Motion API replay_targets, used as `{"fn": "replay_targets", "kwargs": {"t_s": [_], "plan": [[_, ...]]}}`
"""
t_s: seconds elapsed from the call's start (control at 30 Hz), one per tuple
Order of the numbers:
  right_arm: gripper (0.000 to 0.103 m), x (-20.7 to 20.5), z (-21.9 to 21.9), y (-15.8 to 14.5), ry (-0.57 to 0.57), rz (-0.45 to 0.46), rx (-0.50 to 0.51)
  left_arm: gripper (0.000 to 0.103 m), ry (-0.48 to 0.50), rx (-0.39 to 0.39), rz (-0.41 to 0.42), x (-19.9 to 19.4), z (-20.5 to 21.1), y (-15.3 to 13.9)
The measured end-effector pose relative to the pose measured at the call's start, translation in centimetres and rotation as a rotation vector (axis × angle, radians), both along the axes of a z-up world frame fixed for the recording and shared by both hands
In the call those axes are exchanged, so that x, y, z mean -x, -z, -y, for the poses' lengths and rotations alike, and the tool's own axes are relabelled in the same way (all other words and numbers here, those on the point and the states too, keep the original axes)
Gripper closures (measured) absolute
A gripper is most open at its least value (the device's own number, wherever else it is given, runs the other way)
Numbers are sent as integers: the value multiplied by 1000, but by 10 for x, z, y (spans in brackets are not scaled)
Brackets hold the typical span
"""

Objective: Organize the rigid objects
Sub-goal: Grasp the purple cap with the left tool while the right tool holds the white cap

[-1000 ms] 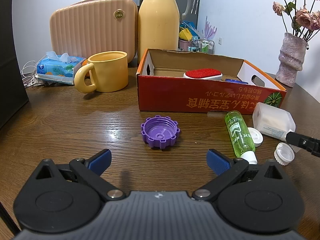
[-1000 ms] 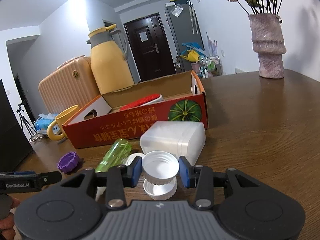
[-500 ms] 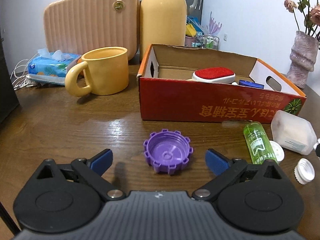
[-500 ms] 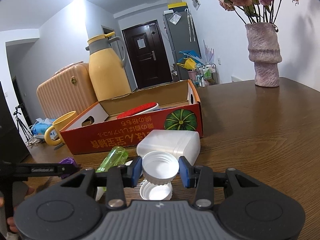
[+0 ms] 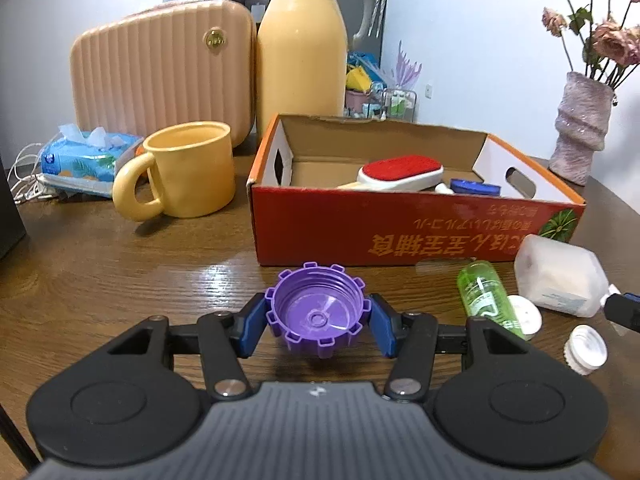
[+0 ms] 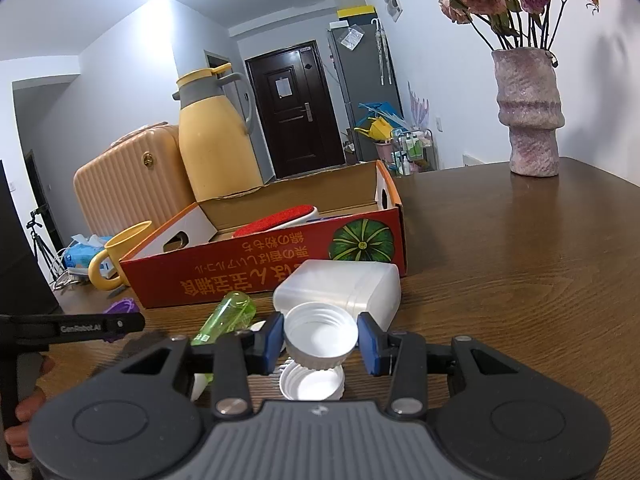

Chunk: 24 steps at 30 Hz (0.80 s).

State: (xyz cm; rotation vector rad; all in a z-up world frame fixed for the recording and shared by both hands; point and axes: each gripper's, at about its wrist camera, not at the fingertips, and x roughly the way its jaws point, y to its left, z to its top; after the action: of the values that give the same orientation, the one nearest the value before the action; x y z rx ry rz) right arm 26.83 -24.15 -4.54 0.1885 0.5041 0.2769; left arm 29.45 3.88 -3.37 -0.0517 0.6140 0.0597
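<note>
In the left wrist view, my left tool [image 5: 316, 320] sits low at the centre of the frame. Its jaws have just been closing, and the purple cap [image 5: 316, 314] now lies between them, open side up, with both blue pads at its ribbed rim; I read that as clamped. Ahead, above the cap, stands the red cardboard box [image 5: 400, 224], its near wall facing me and its top open. A red-topped brush [image 5: 400, 170] and a blue lid [image 5: 474, 188] lie inside. At right, a green bottle [image 5: 480, 292] lies on the table [image 5: 120, 272], with a white plastic container [image 5: 560, 276] beyond it and a loose white cap [image 5: 586, 350] near the right edge. A yellow mug [image 5: 188, 172] stands at left, well apart from the box; bare wood lies between the two.

In the right wrist view, my right tool [image 6: 320, 342] is clamped on a white cap [image 6: 320, 336], held clear above a second white cap [image 6: 312, 384] resting on the table. The white container [image 6: 340, 288] lies just behind, close against the box's near wall [image 6: 260, 268]. The whole right half of the table [image 6: 520, 260] lies open as far as the vase [image 6: 528, 112].
</note>
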Motion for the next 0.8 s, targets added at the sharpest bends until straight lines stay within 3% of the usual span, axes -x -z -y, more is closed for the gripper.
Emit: {"fn": "replay_targets", "kwargs": {"t_s": [0.37, 0.8], "plan": [[64, 3, -2, -1, -2, 18, 8, 49, -11, 27, 73, 21, 5, -16], [64, 5, -10, -10, -16, 59, 41, 49, 4, 30, 93, 37, 15, -29]]}}
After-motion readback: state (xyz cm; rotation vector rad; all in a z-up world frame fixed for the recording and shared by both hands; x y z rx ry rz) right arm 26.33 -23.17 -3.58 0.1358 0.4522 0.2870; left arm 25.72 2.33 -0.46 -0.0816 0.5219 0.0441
